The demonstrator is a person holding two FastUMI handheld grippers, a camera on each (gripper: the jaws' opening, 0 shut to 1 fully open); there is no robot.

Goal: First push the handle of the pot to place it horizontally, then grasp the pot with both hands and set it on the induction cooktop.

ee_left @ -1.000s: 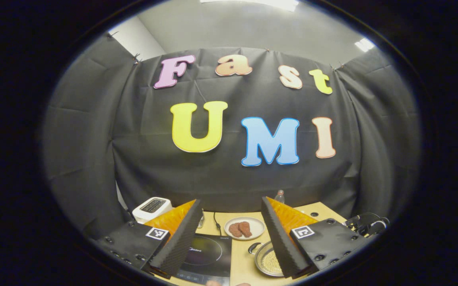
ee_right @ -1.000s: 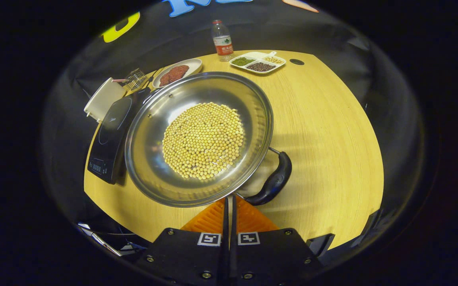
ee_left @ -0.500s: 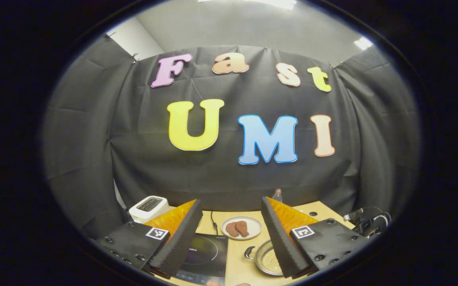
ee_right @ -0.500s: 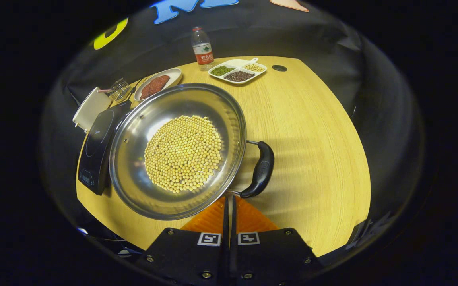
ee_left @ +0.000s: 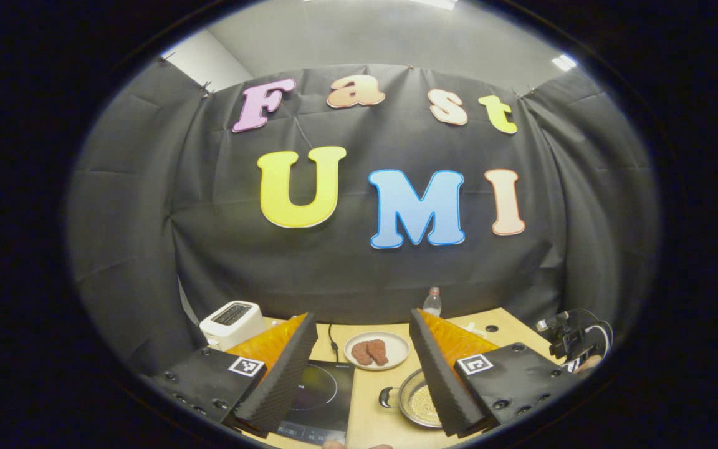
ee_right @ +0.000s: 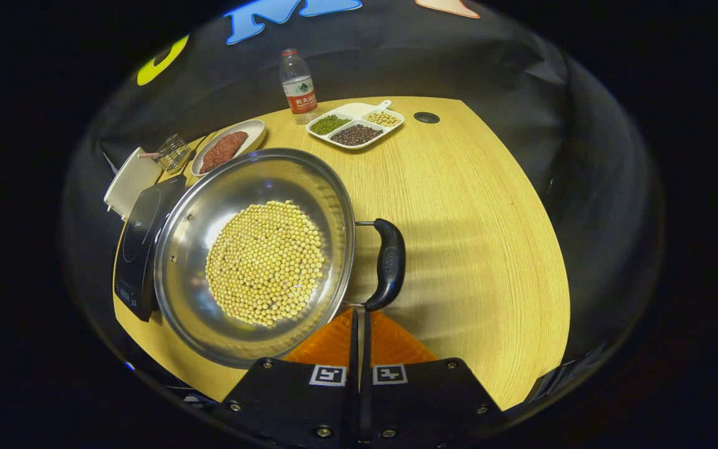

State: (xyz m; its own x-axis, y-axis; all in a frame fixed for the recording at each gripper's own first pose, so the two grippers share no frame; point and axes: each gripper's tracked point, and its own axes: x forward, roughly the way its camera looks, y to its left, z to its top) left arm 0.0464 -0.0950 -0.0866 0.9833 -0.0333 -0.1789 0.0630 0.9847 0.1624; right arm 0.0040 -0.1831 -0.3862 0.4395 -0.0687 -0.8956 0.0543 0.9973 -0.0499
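A steel pot (ee_right: 191, 249) holding yellow beans sits on the wooden table, its black side handle (ee_right: 389, 265) pointing right in the right gripper view. My right gripper (ee_right: 359, 315) is shut with nothing between its fingers, its tips touching the near end of that handle. The black induction cooktop (ee_right: 138, 234) lies just left of the pot. In the left gripper view my left gripper (ee_left: 362, 368) stands open, held high and back from the table, with the cooktop (ee_left: 318, 399) and the pot (ee_left: 418, 405) low between its fingers.
A plate of meat (ee_right: 225, 146), a water bottle (ee_right: 298, 87), a divided dish of beans (ee_right: 354, 123), a glass (ee_right: 173, 153) and a white toaster (ee_right: 128, 187) stand along the back and left. Bare wood (ee_right: 477, 237) lies right of the pot.
The pot has turned, its right handle swinging from the near side round to the right under my shut right gripper. The left gripper has drawn back slightly.
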